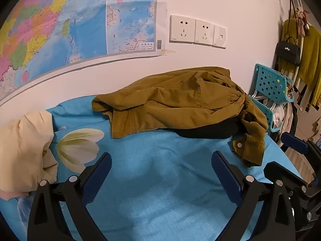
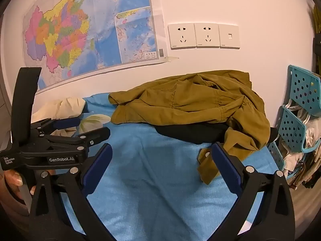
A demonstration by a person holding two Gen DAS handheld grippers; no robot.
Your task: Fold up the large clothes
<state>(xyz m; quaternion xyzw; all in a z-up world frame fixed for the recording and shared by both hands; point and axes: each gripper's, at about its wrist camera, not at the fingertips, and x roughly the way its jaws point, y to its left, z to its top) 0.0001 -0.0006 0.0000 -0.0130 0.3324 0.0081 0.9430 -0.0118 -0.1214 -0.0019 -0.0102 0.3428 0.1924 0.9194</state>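
Jacket (image 1: 180,100) lies heaped on bed (image 1: 160,180) against the wall, atop a dark garment (image 1: 210,130). Pillow (image 1: 22,150) to its left; basket rack (image 1: 270,86) right; map (image 1: 70,20) and sockets (image 1: 197,31) on wall behind.

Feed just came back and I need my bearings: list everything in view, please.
jacket: one, olive-brown, crumpled at the far side of the bed by the wall
dark garment: one, black, under the jacket
bed sheet: one, blue with a white flower print, covering the bed
pillow: one, cream, on the left of the bed
map: one, multicoloured, on the wall
wall sockets: three white plates, right of the map
storage rack: one, teal, right of the bed
handbag: one, black, hanging at right
left tongs: open, empty
right tongs: open, empty
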